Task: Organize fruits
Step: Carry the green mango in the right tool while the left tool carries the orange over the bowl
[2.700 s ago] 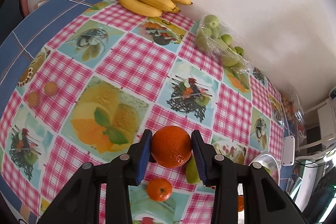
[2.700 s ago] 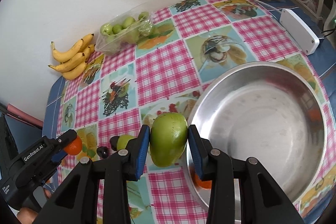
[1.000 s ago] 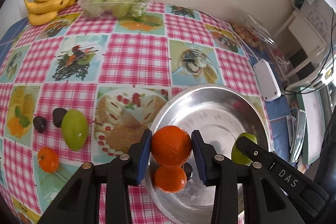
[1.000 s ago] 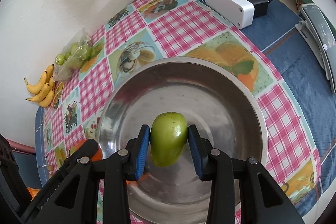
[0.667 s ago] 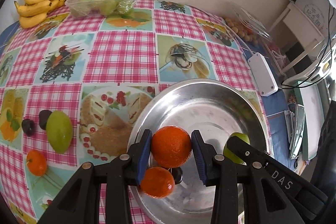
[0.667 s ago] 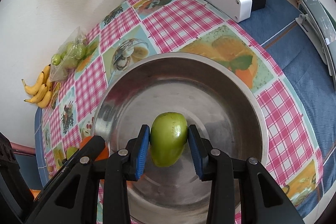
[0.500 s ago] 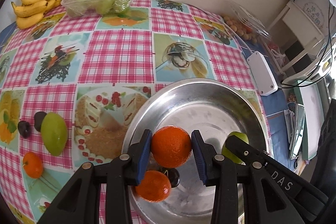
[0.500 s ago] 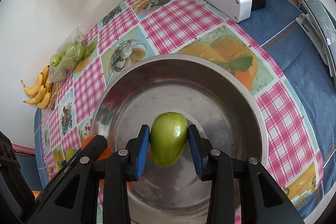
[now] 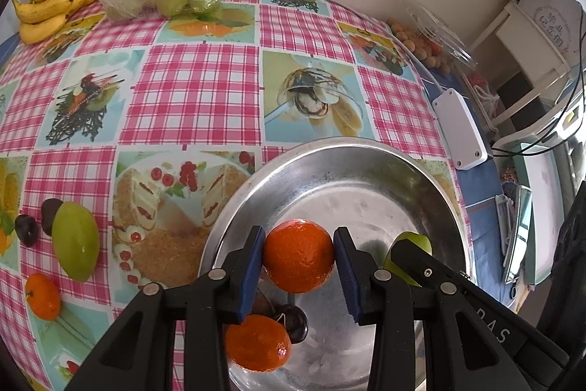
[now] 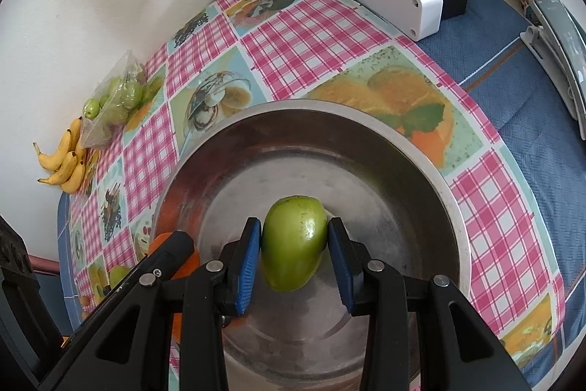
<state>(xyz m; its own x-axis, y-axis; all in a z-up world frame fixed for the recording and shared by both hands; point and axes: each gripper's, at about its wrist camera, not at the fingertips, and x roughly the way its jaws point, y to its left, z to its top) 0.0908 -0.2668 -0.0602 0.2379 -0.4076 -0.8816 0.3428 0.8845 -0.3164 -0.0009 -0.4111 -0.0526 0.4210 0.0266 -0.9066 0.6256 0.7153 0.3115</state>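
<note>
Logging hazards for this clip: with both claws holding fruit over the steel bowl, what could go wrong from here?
1. The left claw holds its orange above another orange and a dark plum in the bowl; dropped, it may strike and bruise them.
2. The right claw with the green mango sits close beside the left claw, so they could collide on release.
3. Round fruit may roll on the smooth metal.

Both fruits carried from the surface to over the bowl

The left hand-held gripper point(image 9: 298, 261) brought its orange point(image 9: 298, 256) from the banana end of the surface to above the steel bowl point(image 9: 366, 156) — over a second orange point(image 9: 257, 342) and a dark plum point(image 9: 295, 321). The right hand-held gripper point(image 10: 293, 257) moved its green mango point(image 10: 293, 246) from beside the rim to over the bowl's middle — lately creeping.
</note>
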